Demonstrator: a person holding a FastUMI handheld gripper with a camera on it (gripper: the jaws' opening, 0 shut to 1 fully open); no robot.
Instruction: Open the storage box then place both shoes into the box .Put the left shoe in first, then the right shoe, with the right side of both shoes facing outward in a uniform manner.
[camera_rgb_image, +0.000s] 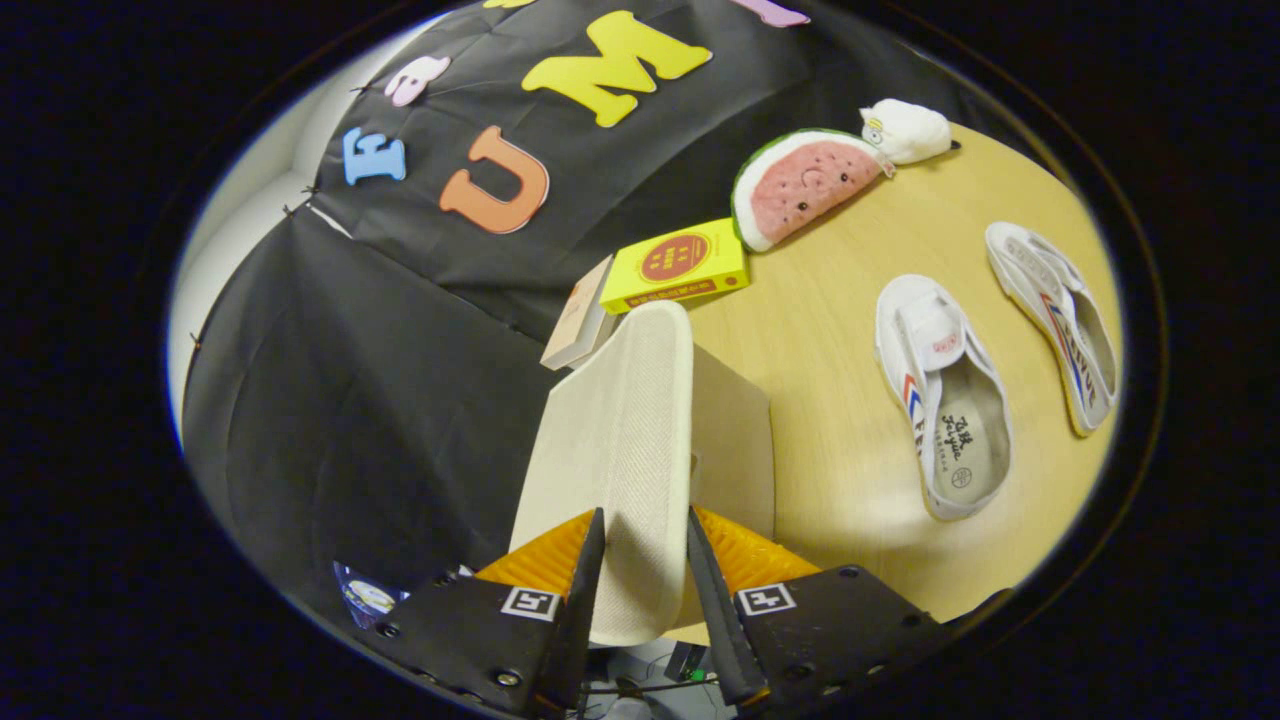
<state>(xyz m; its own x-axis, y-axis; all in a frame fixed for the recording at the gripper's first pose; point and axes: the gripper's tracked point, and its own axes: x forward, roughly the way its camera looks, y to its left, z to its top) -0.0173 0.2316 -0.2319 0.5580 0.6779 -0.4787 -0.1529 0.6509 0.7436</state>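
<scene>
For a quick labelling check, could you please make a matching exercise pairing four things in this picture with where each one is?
Things:
1. lid
2. yellow box
3. watermelon toy
4. white plush

Places:
A. touching the watermelon toy's far tip
B. gripped between the fingers of the gripper, jaws pressing both sides
C. beyond the lid, by the cloth wall
D. between the yellow box and the white plush

Pairs: 1-B, 2-C, 3-D, 4-A
</scene>
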